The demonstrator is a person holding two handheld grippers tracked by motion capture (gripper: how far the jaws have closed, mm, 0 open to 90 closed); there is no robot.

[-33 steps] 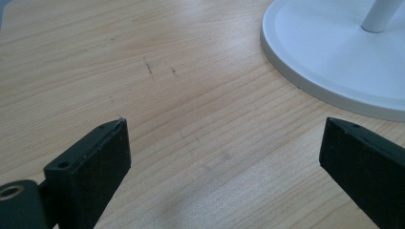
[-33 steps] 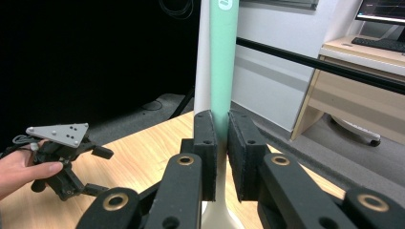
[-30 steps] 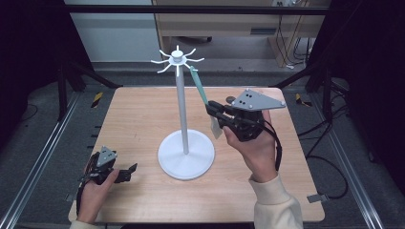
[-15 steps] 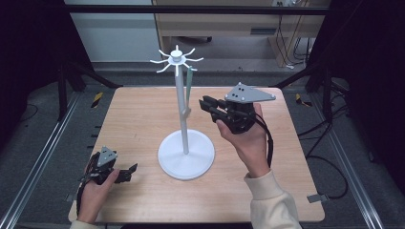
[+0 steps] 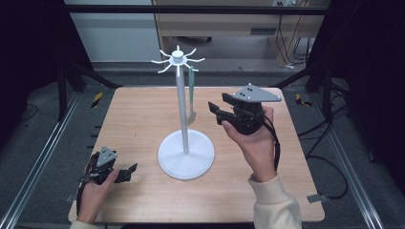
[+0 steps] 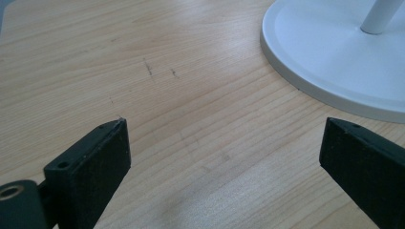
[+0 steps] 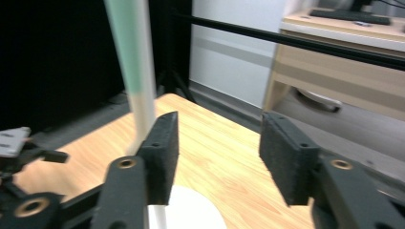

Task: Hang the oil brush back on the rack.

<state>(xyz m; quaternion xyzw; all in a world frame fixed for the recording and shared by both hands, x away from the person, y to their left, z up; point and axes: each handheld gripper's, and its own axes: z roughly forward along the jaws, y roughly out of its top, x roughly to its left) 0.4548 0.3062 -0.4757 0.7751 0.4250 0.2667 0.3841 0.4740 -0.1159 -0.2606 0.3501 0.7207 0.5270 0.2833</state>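
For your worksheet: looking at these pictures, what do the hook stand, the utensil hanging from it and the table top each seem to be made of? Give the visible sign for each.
Stand: probably painted metal or plastic; even matte white, thin pole on a wide flat base.
Hanging utensil: likely plastic or silicone; pale green handle, whitish lower end, no shine.
Table top: wood or wood-look laminate; light grain lines, smooth satin surface with small scuffs.

High view looks down over the table [image 5: 143,119]; both gripper views, close in, share the white stand [image 5: 185,152].

Right gripper [image 5: 216,110] just opened, green utensil [image 5: 191,90] now hanging free.
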